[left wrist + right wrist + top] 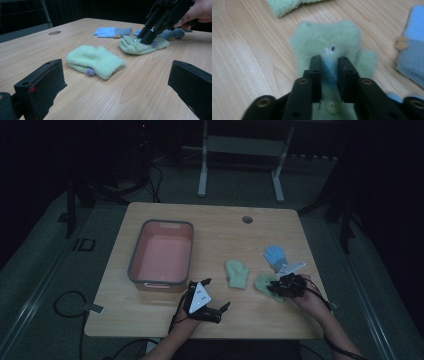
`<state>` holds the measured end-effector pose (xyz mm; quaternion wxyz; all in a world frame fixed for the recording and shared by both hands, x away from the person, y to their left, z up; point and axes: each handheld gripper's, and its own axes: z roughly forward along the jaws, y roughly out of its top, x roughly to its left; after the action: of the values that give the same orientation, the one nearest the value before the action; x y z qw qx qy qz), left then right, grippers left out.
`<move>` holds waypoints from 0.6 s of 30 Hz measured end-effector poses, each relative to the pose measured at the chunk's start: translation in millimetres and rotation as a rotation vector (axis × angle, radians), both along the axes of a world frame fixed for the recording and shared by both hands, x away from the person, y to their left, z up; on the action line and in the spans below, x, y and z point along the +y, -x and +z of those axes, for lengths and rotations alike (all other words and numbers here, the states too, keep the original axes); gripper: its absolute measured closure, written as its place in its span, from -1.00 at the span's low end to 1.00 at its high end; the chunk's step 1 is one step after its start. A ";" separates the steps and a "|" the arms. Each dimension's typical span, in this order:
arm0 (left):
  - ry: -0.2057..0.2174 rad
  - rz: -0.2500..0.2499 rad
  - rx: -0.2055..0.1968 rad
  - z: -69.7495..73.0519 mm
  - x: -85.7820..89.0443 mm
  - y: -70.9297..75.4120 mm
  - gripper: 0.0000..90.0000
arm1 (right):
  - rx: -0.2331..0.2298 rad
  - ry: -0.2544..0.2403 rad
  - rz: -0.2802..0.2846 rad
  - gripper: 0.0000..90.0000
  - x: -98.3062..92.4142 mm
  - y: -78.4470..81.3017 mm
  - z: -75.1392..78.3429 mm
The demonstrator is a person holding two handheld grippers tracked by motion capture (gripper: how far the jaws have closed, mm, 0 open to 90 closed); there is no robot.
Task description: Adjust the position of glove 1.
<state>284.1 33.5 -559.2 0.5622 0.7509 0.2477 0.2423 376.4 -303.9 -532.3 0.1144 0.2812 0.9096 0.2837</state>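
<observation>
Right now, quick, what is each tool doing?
Left tool: open, holding nothing.
Right tool: closed on a pinch of the green mitten.

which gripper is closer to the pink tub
Left. The left gripper hovers just off the near right corner of the pink tub. The right gripper is farther right, jaws pinching a green mitten.

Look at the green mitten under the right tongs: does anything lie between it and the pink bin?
Yes. The other green mitten lies on the table between the pinched green mitten and the pink bin; the left tongs also hover near that path.
</observation>
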 end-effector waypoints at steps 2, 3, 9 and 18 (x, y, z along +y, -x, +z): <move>0.000 0.001 0.000 0.0 0.0 0.0 -0.99 | 0.005 0.002 -0.020 0.81 1.9 0.6 0.8; 0.001 0.001 0.000 0.0 0.1 -0.1 -0.99 | 0.005 -0.001 -0.034 0.84 3.1 1.3 1.2; 0.005 0.003 0.003 0.0 0.4 -0.3 -0.99 | -0.014 -0.058 -0.141 0.91 5.4 9.3 22.4; 0.003 0.003 0.001 0.1 0.5 -0.4 -0.99 | -0.076 -0.136 -0.410 0.91 20.1 31.8 66.5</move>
<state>284.5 34.1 -559.1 0.5628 0.7498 0.2497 0.2424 344.6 -283.8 -465.8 0.1849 0.4564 0.8071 0.3258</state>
